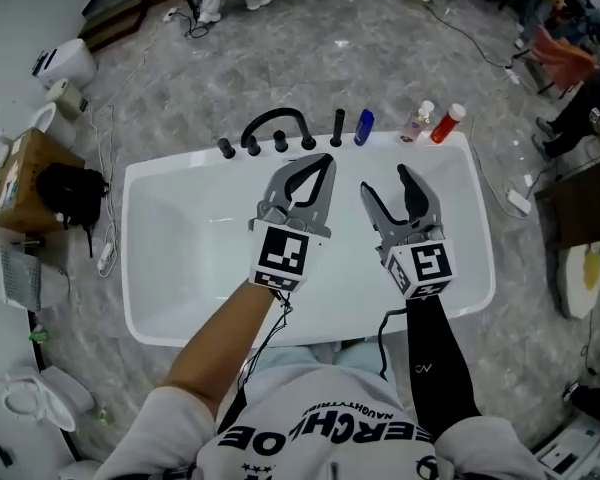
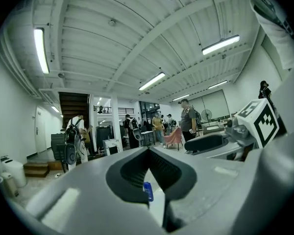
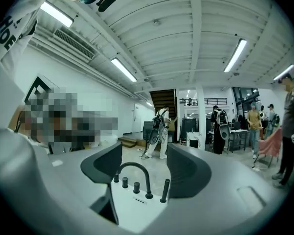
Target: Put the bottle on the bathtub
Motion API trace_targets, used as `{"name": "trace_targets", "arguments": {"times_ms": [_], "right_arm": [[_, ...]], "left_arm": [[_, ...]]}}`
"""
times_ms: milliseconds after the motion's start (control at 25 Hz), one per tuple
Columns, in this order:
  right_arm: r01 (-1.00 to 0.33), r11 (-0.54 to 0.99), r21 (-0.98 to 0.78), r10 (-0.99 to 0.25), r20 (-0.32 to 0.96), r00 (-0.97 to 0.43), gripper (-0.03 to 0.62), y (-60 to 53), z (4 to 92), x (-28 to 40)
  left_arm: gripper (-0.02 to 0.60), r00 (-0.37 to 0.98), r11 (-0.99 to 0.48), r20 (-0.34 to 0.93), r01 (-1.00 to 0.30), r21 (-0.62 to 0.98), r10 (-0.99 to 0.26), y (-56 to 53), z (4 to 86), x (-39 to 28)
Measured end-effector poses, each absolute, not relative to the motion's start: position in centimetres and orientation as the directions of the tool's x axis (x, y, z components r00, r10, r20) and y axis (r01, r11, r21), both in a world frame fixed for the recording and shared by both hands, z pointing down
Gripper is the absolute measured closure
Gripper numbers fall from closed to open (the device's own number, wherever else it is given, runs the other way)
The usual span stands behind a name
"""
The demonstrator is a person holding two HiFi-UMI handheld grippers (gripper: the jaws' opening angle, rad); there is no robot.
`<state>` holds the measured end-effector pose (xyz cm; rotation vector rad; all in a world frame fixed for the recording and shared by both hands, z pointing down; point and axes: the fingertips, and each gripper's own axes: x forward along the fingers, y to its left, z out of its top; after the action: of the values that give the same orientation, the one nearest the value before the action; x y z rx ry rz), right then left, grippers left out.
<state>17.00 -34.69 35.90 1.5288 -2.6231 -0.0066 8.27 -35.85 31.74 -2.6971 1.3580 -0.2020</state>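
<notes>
A small blue bottle [image 1: 363,126] stands on the back rim of the white bathtub [image 1: 133,258], beside the black tap set [image 1: 276,124]. A clear pinkish bottle [image 1: 417,121] and a red bottle [image 1: 446,123] stand on the rim's right corner. My left gripper [image 1: 324,160] hovers over the tub with its tips together and nothing in them; in the left gripper view [image 2: 148,153] the blue bottle [image 2: 147,191] shows through the slit below the tips. My right gripper [image 1: 385,181] is held beside it, open and empty, and its own view [image 3: 143,153] frames the tap set [image 3: 137,174].
A cardboard box [image 1: 18,180] and a black bag [image 1: 68,190] sit left of the tub, with a power strip [image 1: 107,256] on the floor. A toilet [image 1: 25,398] is at the lower left. People stand at the far side of the room [image 3: 160,124].
</notes>
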Motion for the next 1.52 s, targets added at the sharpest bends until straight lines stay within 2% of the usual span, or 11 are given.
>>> {"name": "trace_targets", "arguments": {"times_ms": [160, 600, 640, 720, 1040, 1520], "right_arm": [[-0.872, 0.487, 0.046, -0.871, 0.094, -0.481, 0.276, -31.6, 34.5, 16.0], [-0.896, 0.441, 0.040, -0.896, 0.063, -0.439, 0.280, -28.7, 31.6, 17.0], [-0.902, 0.429, 0.054, -0.903, 0.060, -0.426, 0.330, -28.5, 31.4, 17.1], [-0.912, 0.402, 0.086, -0.916, 0.044, -0.399, 0.564, -28.2, 30.9, 17.0], [-0.892, 0.429, 0.144, -0.902, 0.014, -0.431, 0.565, -27.9, 29.6, 15.0], [-0.890, 0.440, 0.119, -0.897, 0.013, -0.442, 0.565, -27.3, 29.5, 14.2]], "left_arm": [[0.580, 0.552, -0.551, 0.041, -0.819, -0.160, -0.833, -33.4, 30.2, 6.4], [0.580, 0.550, -0.542, -0.022, -0.828, -0.142, -0.835, -29.4, 26.9, 4.1], [0.580, 0.549, -0.540, -0.021, -0.829, -0.144, -0.836, -29.2, 26.9, 3.9], [0.580, 0.546, -0.537, -0.022, -0.830, -0.149, -0.837, -28.9, 26.8, 3.2], [0.580, 0.538, -0.526, -0.031, -0.833, -0.175, -0.842, -28.5, 26.5, 1.7], [0.580, 0.517, -0.507, -0.094, -0.855, -0.110, -0.851, -27.9, 25.1, 0.0]]}}
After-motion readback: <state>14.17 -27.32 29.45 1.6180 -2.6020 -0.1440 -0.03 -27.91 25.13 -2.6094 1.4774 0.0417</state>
